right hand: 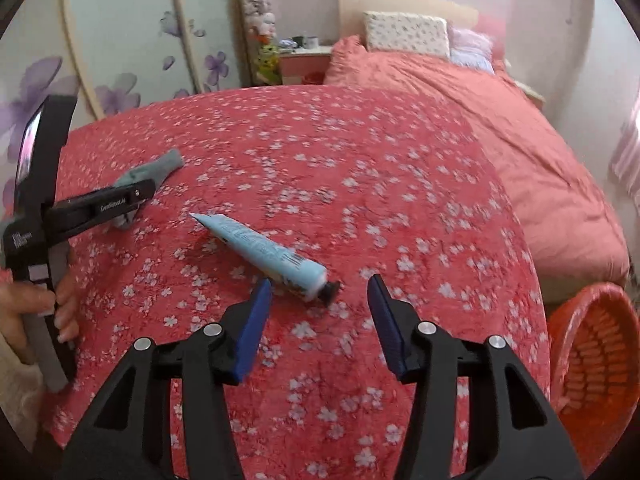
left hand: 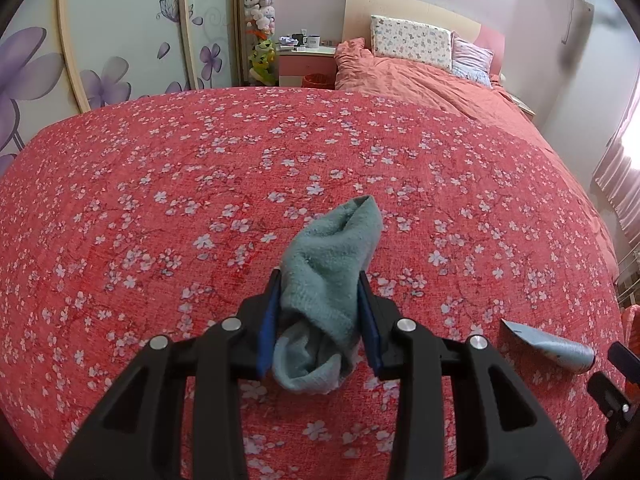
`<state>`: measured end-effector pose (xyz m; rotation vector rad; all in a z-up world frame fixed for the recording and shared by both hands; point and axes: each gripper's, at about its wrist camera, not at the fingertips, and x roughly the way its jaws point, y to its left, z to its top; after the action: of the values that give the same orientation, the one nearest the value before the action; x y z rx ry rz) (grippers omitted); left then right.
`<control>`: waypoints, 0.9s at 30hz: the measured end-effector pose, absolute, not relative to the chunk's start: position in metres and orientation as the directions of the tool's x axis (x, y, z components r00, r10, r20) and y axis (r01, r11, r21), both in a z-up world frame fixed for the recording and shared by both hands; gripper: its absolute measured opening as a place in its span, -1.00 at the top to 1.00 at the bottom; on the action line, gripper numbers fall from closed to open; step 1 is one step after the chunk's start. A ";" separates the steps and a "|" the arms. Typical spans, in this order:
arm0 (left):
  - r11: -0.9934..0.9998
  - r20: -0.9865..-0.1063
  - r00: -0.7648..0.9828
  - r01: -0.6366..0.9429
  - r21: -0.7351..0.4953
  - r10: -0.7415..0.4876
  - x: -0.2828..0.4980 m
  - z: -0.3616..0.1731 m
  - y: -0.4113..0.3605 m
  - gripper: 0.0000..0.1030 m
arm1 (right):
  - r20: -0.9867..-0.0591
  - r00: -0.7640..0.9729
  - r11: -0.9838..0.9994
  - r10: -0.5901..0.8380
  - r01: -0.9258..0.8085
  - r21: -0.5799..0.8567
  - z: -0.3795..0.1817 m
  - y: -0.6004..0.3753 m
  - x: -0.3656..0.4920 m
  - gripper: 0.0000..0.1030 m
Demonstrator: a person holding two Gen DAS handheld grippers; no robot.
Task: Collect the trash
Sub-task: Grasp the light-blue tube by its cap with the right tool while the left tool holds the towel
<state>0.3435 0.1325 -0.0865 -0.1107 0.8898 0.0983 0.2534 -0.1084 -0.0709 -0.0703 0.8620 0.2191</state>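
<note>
Left wrist view: left tongs clamped on a rumpled grey-green sock lying on the floral bed cover; lift it straight up, keeping the grip firm.

Right wrist view: right tongs spread apart, nearing the pale-blue tube; the orange basket stands beside the bed.

Both wrist views look low along the floral cloth, bedward.
</note>
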 end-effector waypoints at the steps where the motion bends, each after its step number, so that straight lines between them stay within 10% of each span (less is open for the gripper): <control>1: 0.990 -0.779 0.626 -0.131 -0.056 0.039 0.343 -0.087 0.133 0.29 | -0.757 0.634 0.973 0.161 -0.228 0.016 -0.071 -0.104 0.256 -0.01; 19: 0.990 -0.780 0.625 -0.130 -0.050 0.043 0.344 -0.087 0.135 0.29 | -0.793 0.565 0.921 0.226 -0.390 -0.016 -0.089 -0.078 0.277 -0.07; 23: 0.990 -0.780 0.624 -0.130 -0.049 0.043 0.344 -0.087 0.134 0.29 | -0.784 0.586 0.951 0.202 -0.308 0.015 -0.087 -0.086 0.277 0.42; 27: 0.990 -0.780 0.624 -0.130 -0.049 0.044 0.344 -0.087 0.134 0.29 | -0.784 0.603 0.979 0.147 -0.199 0.031 -0.088 -0.100 0.275 0.44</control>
<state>0.3445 0.1336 -0.0866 -0.1036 0.8912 0.0997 0.2747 -0.1003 -0.0881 -0.0620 0.9017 0.2006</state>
